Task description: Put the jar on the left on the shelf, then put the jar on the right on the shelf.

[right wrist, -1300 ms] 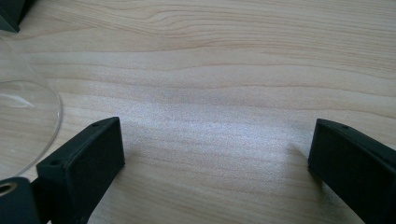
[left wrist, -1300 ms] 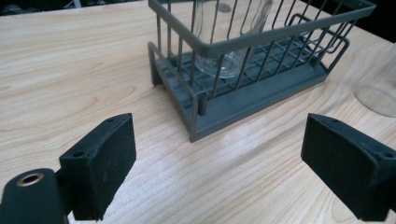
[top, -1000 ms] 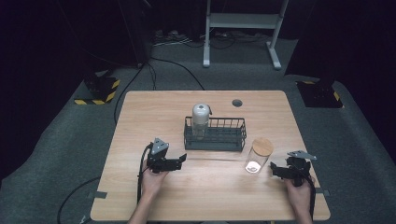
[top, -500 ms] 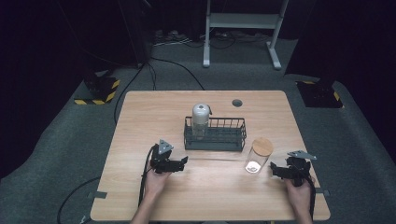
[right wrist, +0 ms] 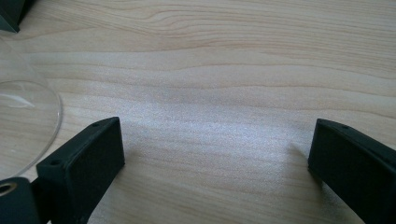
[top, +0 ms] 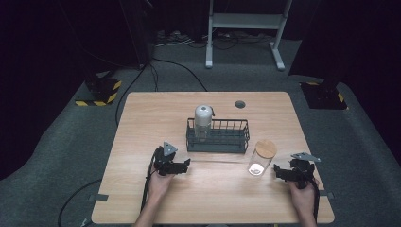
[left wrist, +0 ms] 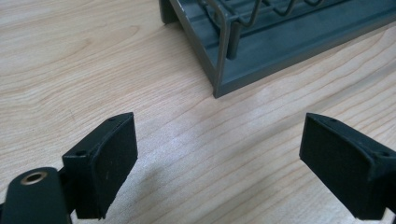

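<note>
The left gripper (top: 185, 164) is sitting a little lower and nearer the table's (top: 142, 118) front edge than a second ago, while the right gripper (top: 279, 169) is keeping its place. The left gripper's jaws are standing wide apart over bare wood with nothing between them, pointing at the near left corner of the dark wire basket (left wrist: 243, 70). The right gripper's jaws are likewise gaping and holding nothing, just beside the glass jar (top: 260, 158) with the wooden lid, which is standing upright in front of the basket's right end. A grey-capped bottle (top: 203, 120) is standing inside the basket's left end.
</note>
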### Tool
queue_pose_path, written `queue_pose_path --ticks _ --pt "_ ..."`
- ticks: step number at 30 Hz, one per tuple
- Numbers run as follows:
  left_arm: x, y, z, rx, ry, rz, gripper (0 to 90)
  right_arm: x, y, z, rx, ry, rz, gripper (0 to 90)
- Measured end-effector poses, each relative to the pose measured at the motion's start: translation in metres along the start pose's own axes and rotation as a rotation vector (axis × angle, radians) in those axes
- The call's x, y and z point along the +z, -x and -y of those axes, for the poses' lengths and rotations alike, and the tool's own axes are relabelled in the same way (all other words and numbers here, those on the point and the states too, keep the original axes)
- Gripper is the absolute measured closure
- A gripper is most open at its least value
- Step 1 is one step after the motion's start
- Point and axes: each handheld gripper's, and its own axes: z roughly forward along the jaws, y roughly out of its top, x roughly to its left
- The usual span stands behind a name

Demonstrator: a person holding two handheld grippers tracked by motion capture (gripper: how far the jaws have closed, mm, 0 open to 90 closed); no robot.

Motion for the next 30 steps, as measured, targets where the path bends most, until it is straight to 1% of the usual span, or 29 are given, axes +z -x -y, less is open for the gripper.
queue_pose_path --ticks 7,10,11,14,16,17,19,21,28,30 --pt "0.006 0.001 0.003 0.005 -0.013 -0.018 11.6 0.000 0.000 0.000 0.000 0.000 0.000 3.1" --pt "0.009 0.001 0.004 0.014 -0.032 -0.025 11.6 0.000 0.000 0.000 0.000 -0.001 0.000 3.1" --pt "0.010 0.001 0.004 0.014 -0.042 -0.028 11.7 0.000 0.000 0.000 0.000 0.000 0.000 3.1" --pt "0.011 0.000 0.004 0.008 -0.049 -0.030 11.7 0.000 0.000 0.000 0.000 0.000 0.000 3.1" --pt "0.012 0.000 0.004 0.009 -0.065 -0.031 11.4 0.000 0.000 0.000 0.000 0.000 0.000 3.1" --pt "0.012 0.001 0.004 0.015 -0.069 -0.039 11.1 0.000 0.000 0.000 0.000 0.000 0.000 3.1" --pt "0.013 0.002 0.004 0.022 -0.072 -0.048 10.4 0.000 0.000 0.000 0.000 0.000 0.000 3.1" --pt "0.013 0.002 0.003 0.020 -0.073 -0.043 10.2 0.000 0.000 0.000 0.000 -0.001 -0.001 2.9" --pt "0.014 0.002 0.003 0.018 -0.075 -0.045 9.2 0.001 0.000 0.000 -0.005 -0.006 -0.008 0.9" --pt "0.014 0.002 0.003 0.022 -0.077 -0.044 8.5 0.001 0.001 -0.001 -0.012 -0.010 -0.021 0.0"
